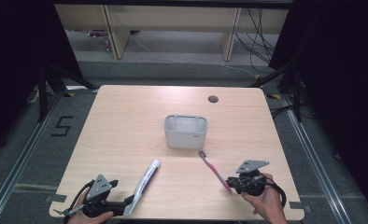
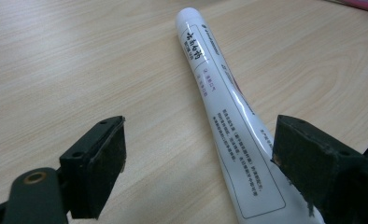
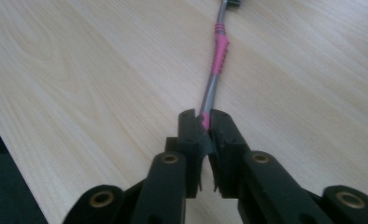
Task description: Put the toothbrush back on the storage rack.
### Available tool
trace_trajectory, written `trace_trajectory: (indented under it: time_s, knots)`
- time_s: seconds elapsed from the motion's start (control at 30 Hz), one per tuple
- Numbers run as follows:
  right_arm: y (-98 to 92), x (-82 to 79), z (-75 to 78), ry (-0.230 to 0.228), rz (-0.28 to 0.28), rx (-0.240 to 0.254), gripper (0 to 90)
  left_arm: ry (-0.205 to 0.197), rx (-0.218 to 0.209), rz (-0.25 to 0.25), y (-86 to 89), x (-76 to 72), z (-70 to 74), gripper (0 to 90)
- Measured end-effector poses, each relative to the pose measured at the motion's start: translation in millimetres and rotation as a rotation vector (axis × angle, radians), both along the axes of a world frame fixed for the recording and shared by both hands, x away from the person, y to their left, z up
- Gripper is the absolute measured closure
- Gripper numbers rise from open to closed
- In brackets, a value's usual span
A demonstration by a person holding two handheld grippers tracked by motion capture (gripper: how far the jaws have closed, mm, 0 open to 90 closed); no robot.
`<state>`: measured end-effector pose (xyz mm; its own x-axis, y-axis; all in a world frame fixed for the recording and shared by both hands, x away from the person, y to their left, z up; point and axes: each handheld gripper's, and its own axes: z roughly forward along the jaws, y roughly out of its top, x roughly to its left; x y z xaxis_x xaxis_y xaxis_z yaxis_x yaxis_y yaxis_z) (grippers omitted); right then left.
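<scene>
A pale wooden table [image 1: 126, 121] stands on grey floor with dark curtains at either side; from above, a grey tub [image 1: 186, 131] sits near its middle, a white tube [image 1: 144, 185] lies front left beside the left gripper [image 1: 126, 205], and the right gripper [image 1: 230, 181] meets the near end of a pink toothbrush [image 1: 214, 170]; the hands are cut off by the bottom edge. In the left gripper view the jaws stand wide apart around the tube [image 2: 229, 116], whose print is too small to read. In the right gripper view the jaws are pinched onto the toothbrush [image 3: 217, 60] handle; its head is cut off at the top.
</scene>
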<state>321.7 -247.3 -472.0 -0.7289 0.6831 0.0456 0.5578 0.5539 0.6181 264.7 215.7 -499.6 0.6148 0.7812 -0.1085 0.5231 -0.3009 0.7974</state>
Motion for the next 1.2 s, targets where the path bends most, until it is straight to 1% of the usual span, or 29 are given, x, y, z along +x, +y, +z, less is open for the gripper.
trace_trajectory:
  time_s: [0.07, 0.1, 0.13, 0.17, 0.2, 0.27, 0.3, 0.33, 0.37, 0.4, 0.43, 0.47, 0.53, 0.6, 0.63, 0.7, 0.73, 0.8, 0.83, 0.87, 0.9, 0.93, 1.0, 1.03, 1.1, 1.13, 1.17, 1.2]
  knots:
    - [4.1, 4.7, 3.7, 0.013, -0.008, -0.032, 78.3, 0.0, 0.004, -0.003, 0.2, 0.0, 0.2, 16.8]
    - [4.1, 4.7, 3.7, 0.013, -0.008, -0.032, 78.3, 0.0, 0.004, -0.003, 0.2, 0.0, 0.2, 16.8]
    - [9.3, 10.0, 4.7, -0.01, -0.004, -0.048, 77.7, -0.001, 0.001, -0.002, 0.3, 0.2, -0.1, 16.8]
    - [11.6, 13.1, 5.7, -0.015, -0.001, -0.076, 76.3, 0.0, -0.001, 0.001, 0.3, 0.0, 0.0, 16.7]
    - [13.3, 15.9, 7.7, 0.017, -0.003, -0.091, 75.6, 0.0, -0.003, 0.005, 0.4, -0.1, 0.2, 16.8]
    - [17.2, 21.7, 10.0, 0.021, -0.002, -0.096, 74.7, -0.002, -0.003, 0.007, 0.7, 0.1, 0.2, 16.8]
    - [17.2, 21.7, 10.0, 0.021, -0.002, -0.096, 74.7, -0.002, -0.003, 0.007, 0.7, 0.1, 0.2, 16.8]
    - [21.9, 26.1, 13.3, 0.044, -0.004, -0.108, 73.2, -0.001, -0.002, 0.005, 0.8, 0.5, -0.3, 16.8]
    - [23.3, 29.5, 13.7, 0.027, 0.006, -0.121, 72.8, -0.001, -0.002, 0.005, 0.8, 0.5, -0.3, 16.8]
    - [25.9, 31.0, 15.0, 0.051, -0.008, -0.127, 72.1, -0.002, 0.0, 0.004, 0.5, 0.3, -0.2, 16.7]
    - [27.6, 34.2, 15.0, 0.048, -0.001, -0.145, 72.0, -0.002, 0.0, 0.004, 0.5, 0.3, -0.2, 16.8]
    - [29.3, 37.4, 14.3, 0.045, 0.011, -0.152, 71.9, -0.001, -0.001, 0.003, 0.6, 0.1, 0.0, 16.7]
    - [34.4, 40.9, 12.3, 0.066, 0.006, -0.173, 71.3, -0.001, -0.002, 0.007, 0.8, 0.2, -0.1, 16.8]
    - [38.5, 44.4, 11.3, 0.089, 0.006, -0.18, 71.1, -0.001, -0.002, 0.006, 0.8, 0.1, 0.1, 16.8]
    - [40.1, 46.8, 10.3, 0.091, 0.02, -0.188, 71.1, -0.002, -0.002, 0.006, 0.7, 0.1, 0.0, 16.8]
    - [43.5, 49.9, 10.1, 0.093, 0.023, -0.203, 71.1, -0.001, -0.001, 0.004, 0.8, 0.2, 0.0, 16.7]
    - [45.2, 51.5, 10.0, 0.106, 0.025, -0.207, 71.2, -0.001, -0.001, 0.005, 0.6, 0.1, 0.0, 16.8]
    - [48.1, 54.6, 10.3, 0.103, 0.027, -0.228, 71.2, -0.001, 0.002, 0.004, 0.7, 0.1, 0.2, 16.8]
    - [50.0, 55.3, 10.5, 0.116, 0.024, -0.232, 71.2, -0.001, 0.003, 0.004, 1.0, 0.1, 0.2, 16.8]
    - [50.8, 58.0, 10.0, 0.1, 0.045, -0.24, 71.3, -0.001, 0.007, 0.004, 1.3, 0.3, 0.3, 16.8]
    - [52.2, 59.2, 9.6, 0.112, 0.039, -0.243, 71.2, -0.001, -0.004, 0.006, 0.8, 0.1, 0.0, 16.7]
    - [53.7, 59.8, 9.1, 0.133, 0.031, -0.239, 71.2, -0.001, -0.002, 0.005, 0.9, 0.1, 0.1, 16.8]
    - [54.6, 61.4, 8.6, 0.127, 0.034, -0.246, 71.2, -0.001, -0.002, 0.004, 0.7, 0.1, 0.0, 16.8]
    - [56.3, 63.6, 7.3, 0.136, 0.032, -0.256, 71.2, -0.001, 0.004, 0.003, 0.9, 0.1, 0.1, 16.8]
    - [58.2, 66.3, 5.3, 0.128, 0.047, -0.267, 71.2, 0.0, -0.001, 0.003, 0.7, -0.1, 0.2, 16.8]
    - [59.5, 66.4, 5.3, 0.143, 0.044, -0.266, 71.3, 0.0, 0.0, 0.002, 0.7, -0.1, 0.2, 16.8]
    - [60.3, 67.7, 4.9, 0.143, 0.058, -0.27, 71.3, -0.001, 0.003, 0.001, 0.9, 0.0, 0.1, 16.8]
    - [62.0, 67.9, 4.6, 0.152, 0.057, -0.273, 71.3, 0.0, 0.003, 0.003, 0.9, 0.1, 0.0, 16.8]
